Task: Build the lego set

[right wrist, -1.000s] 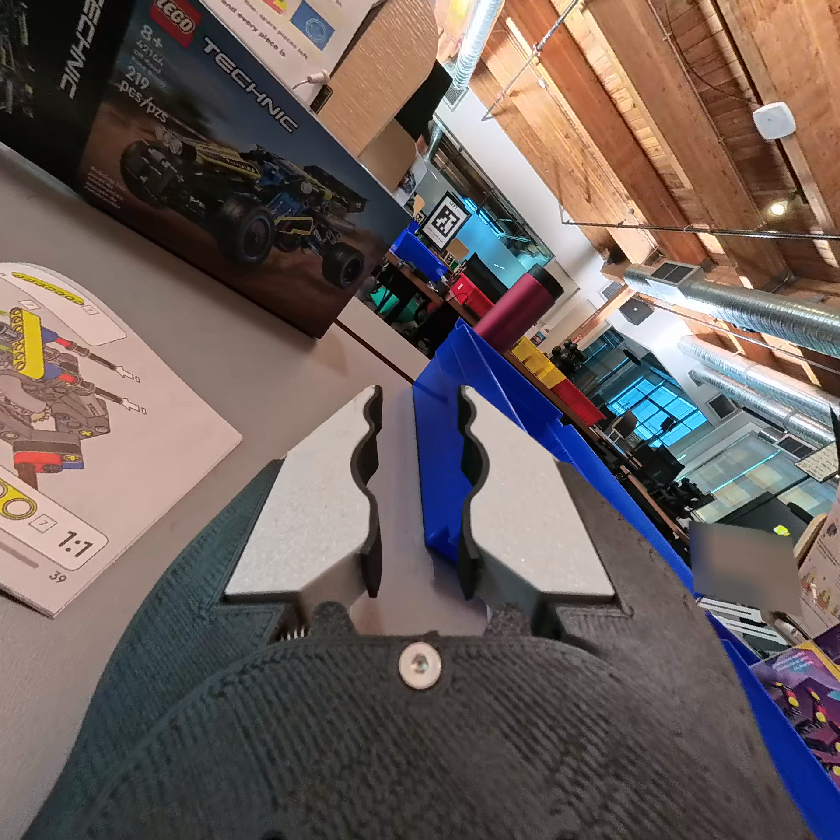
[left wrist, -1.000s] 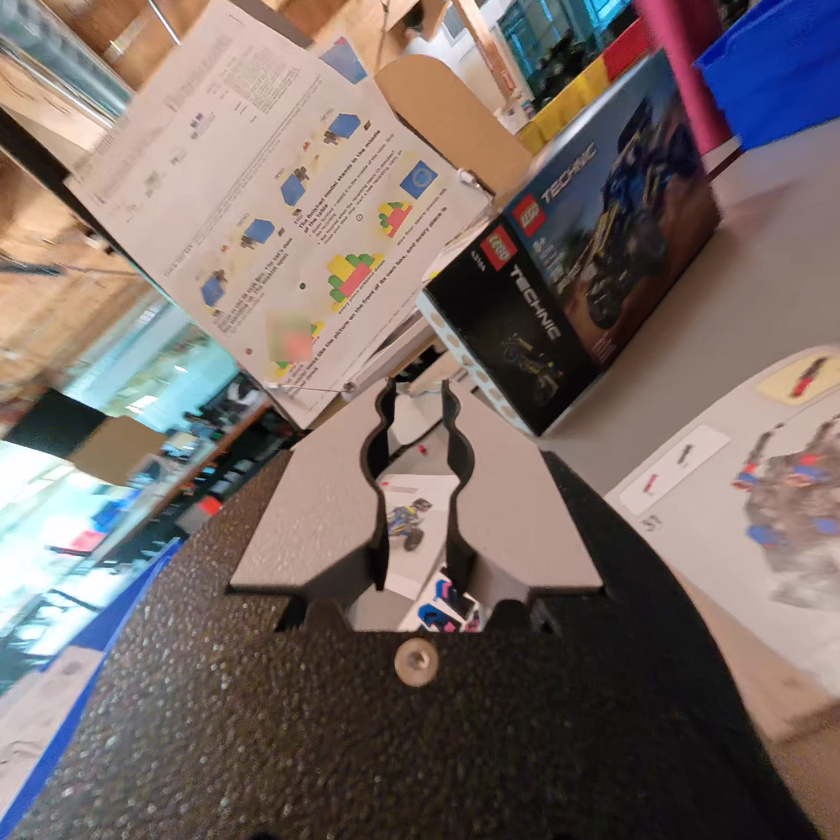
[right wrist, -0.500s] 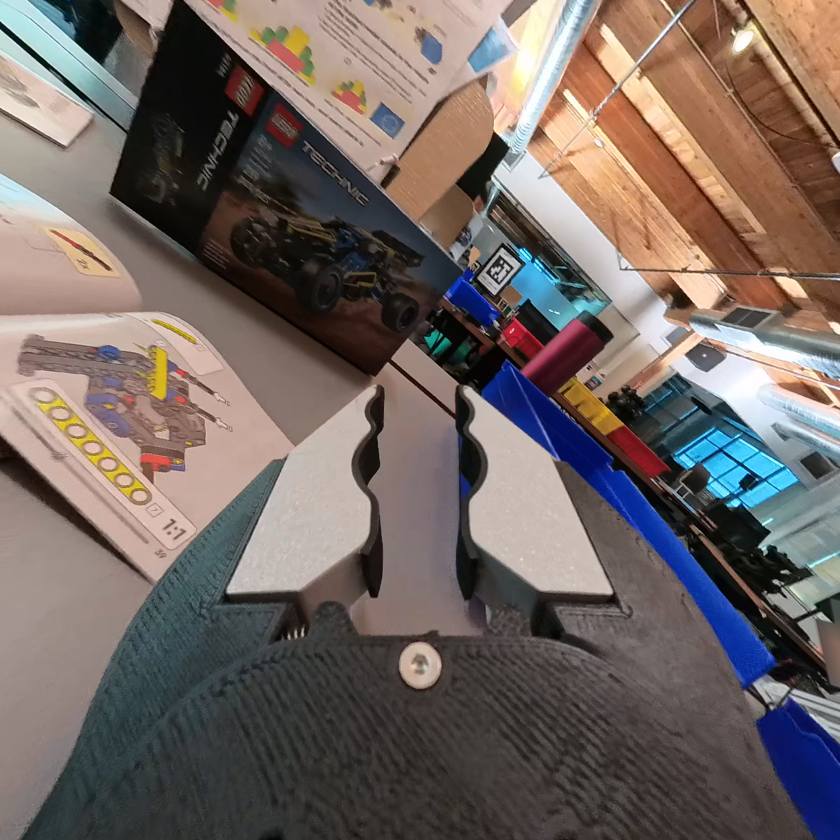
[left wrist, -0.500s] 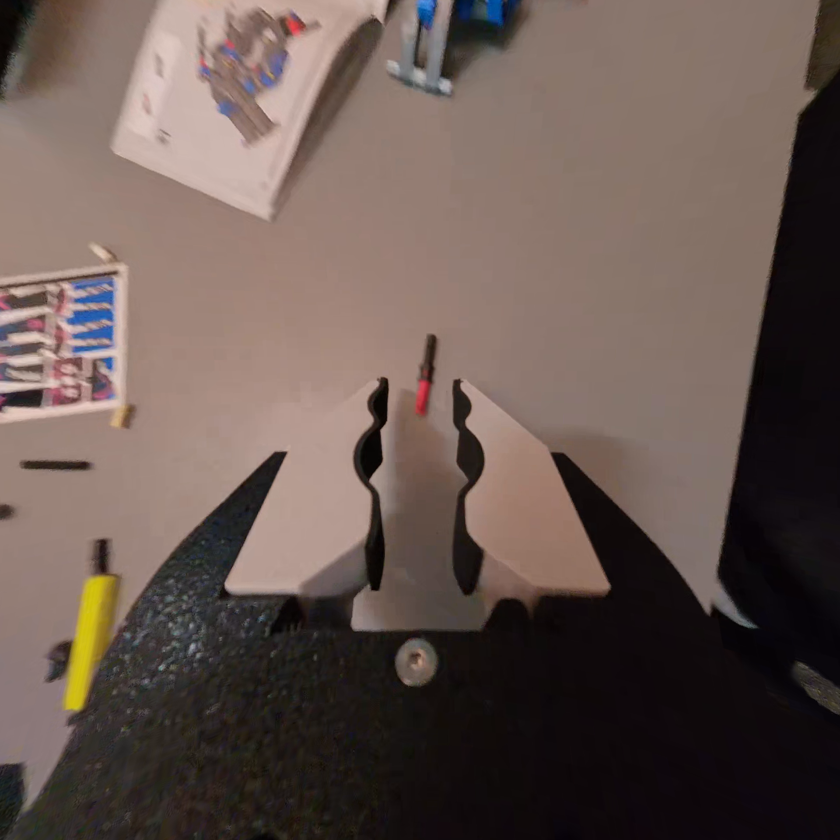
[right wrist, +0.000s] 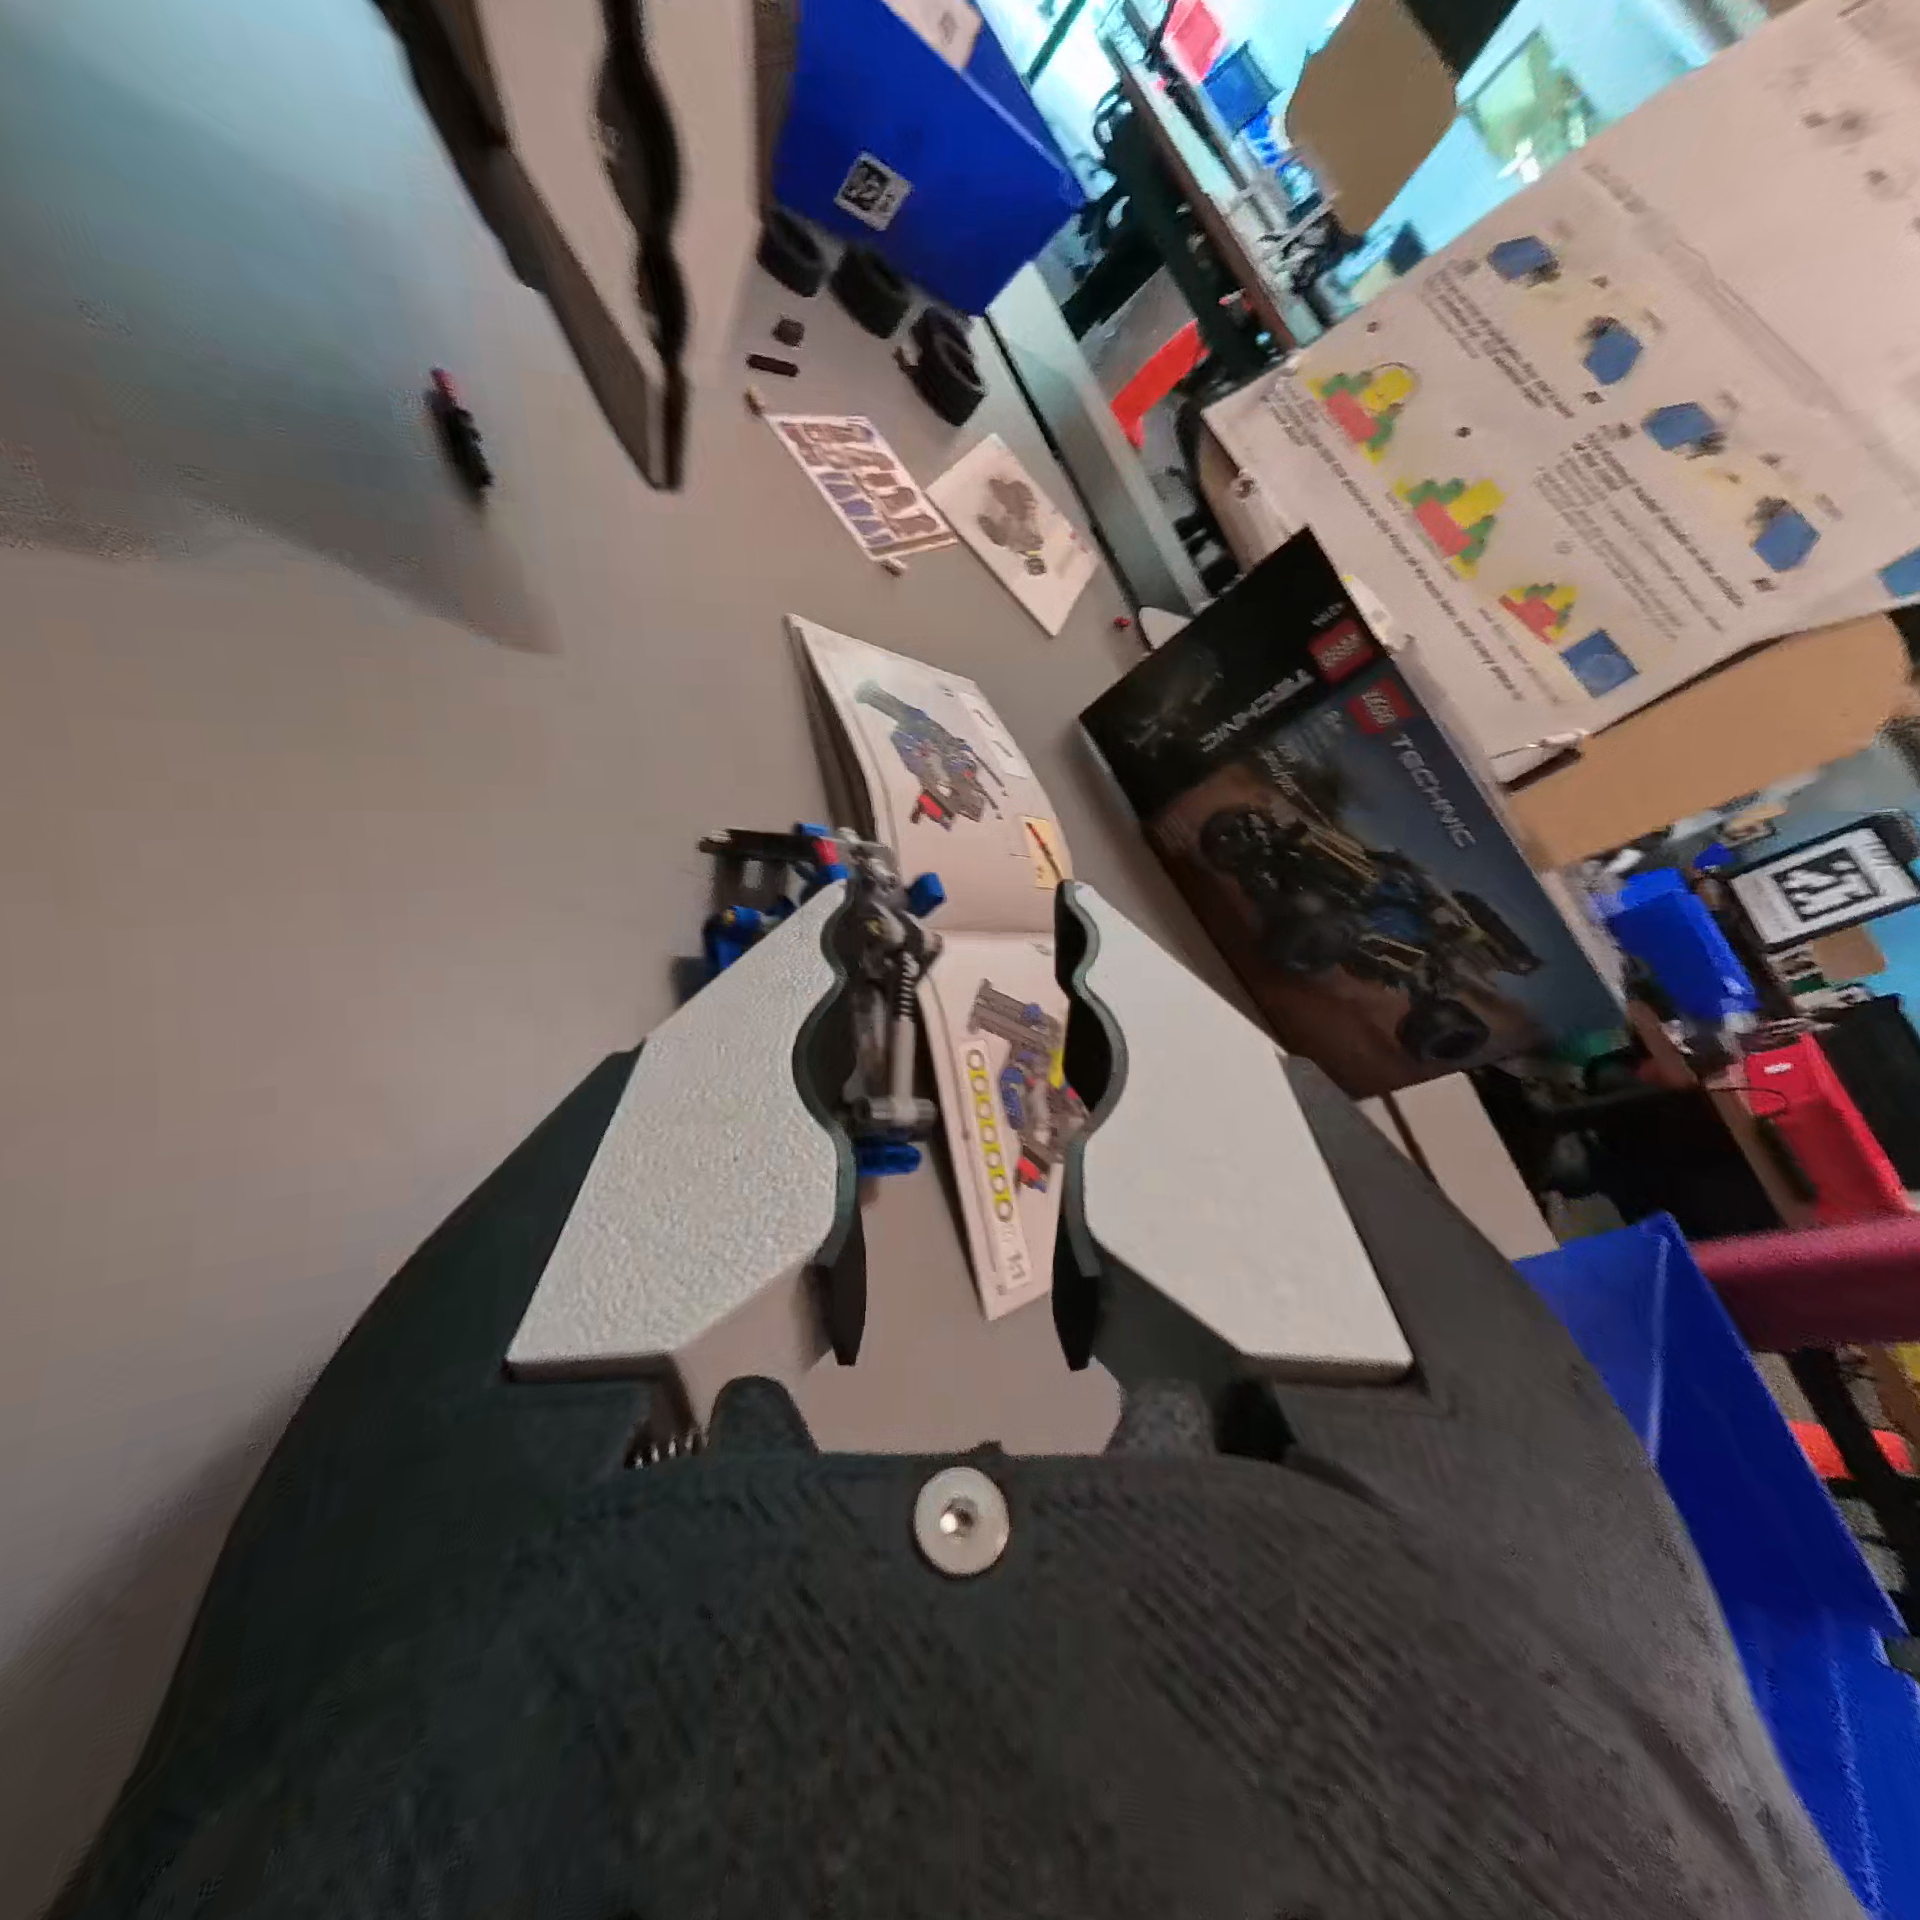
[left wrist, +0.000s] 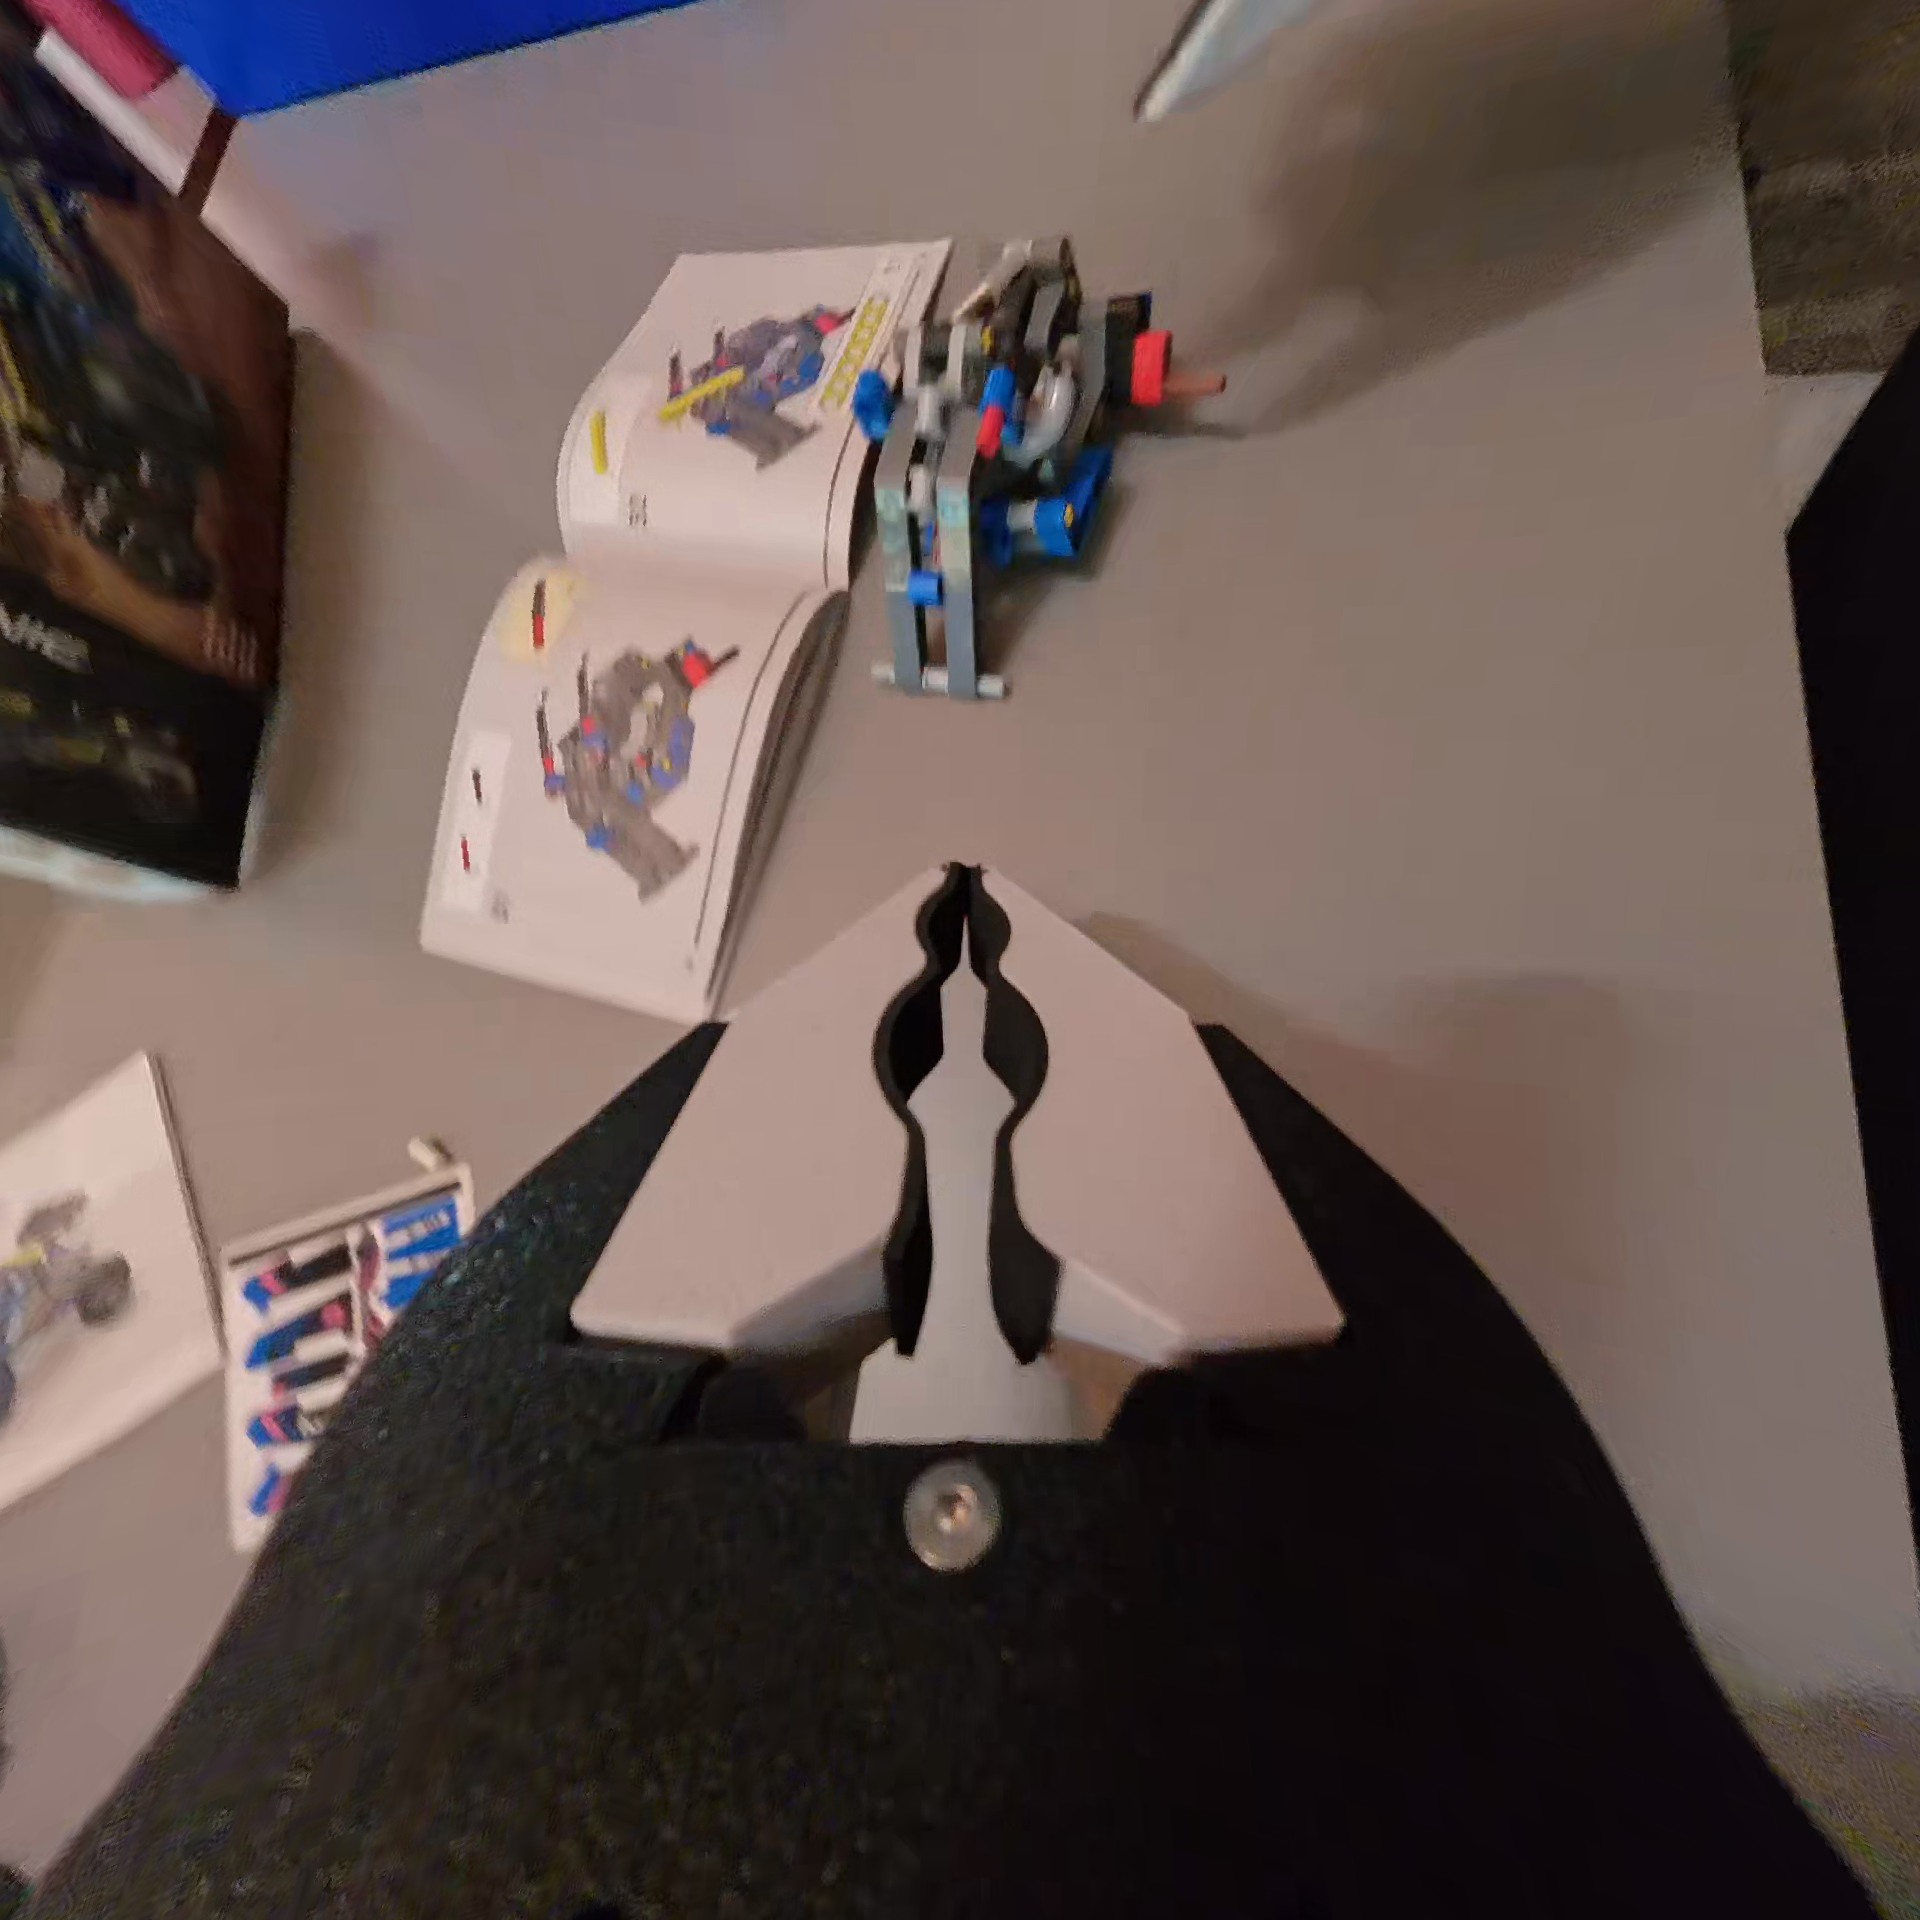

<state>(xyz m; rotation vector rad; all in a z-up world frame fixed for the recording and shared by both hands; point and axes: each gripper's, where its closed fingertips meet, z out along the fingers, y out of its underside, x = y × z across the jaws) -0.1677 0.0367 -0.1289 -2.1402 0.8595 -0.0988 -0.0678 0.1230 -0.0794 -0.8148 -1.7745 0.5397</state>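
Observation:
My left gripper [left wrist: 961, 873] is shut, its tips touching, and it hangs above the grey table [left wrist: 1351, 675]. It also shows blurred at the top of the right wrist view [right wrist: 634, 260]. There a small red and black pin [right wrist: 457, 431] sits apart from its tips, on the table side. My right gripper [right wrist: 954, 894] is open and holds nothing. A partly built grey and blue brick model [left wrist: 987, 436] stands on the table beyond its fingers [right wrist: 883, 987], close to the left finger. An open instruction booklet [left wrist: 727, 499] lies beside the model.
A dark toy box [right wrist: 1351, 831] stands past the booklet, with a printed sheet [right wrist: 1610, 395] above it. Blue bins [right wrist: 914, 145] [right wrist: 1714, 1455] sit at the table's edges. A sticker sheet [left wrist: 332, 1309], a leaflet [left wrist: 73, 1278] and black tyres [right wrist: 935, 353] lie at one end. Left tips to right tips: about 15 cm.
My left gripper swung down over the pin, then shut and rose; the pin is no longer between its tips. My right gripper turned down from the room towards the model.

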